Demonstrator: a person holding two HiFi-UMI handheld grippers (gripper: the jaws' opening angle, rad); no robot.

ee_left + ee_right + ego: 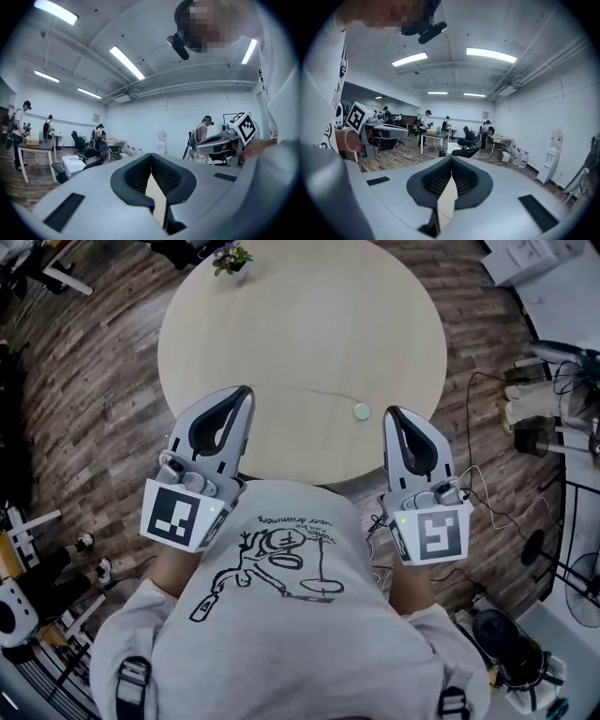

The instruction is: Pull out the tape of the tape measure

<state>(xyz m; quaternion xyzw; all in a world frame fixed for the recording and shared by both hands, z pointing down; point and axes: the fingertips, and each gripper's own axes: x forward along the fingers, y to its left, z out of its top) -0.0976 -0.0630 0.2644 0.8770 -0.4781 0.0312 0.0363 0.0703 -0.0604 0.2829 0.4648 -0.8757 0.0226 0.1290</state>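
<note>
A small round pale-green tape measure (362, 411) lies on the round beige table (309, 315), near its front edge. A thin strip of tape (300, 391) runs from it to the left across the tabletop. My left gripper (247, 392) is held up in front of the person's chest, jaws shut and empty, left of the tape measure. My right gripper (391, 413) hangs just right of the tape measure, also shut on nothing. Both gripper views look level across the room: left gripper (151, 155) and right gripper (451, 158) show their pads meeting, and no table.
A small potted plant (232, 257) stands at the table's far edge. Cables (487, 493) and equipment lie on the wooden floor to the right, white boxes (520, 259) at the back right. Several people, desks and chairs (466, 140) fill the room beyond.
</note>
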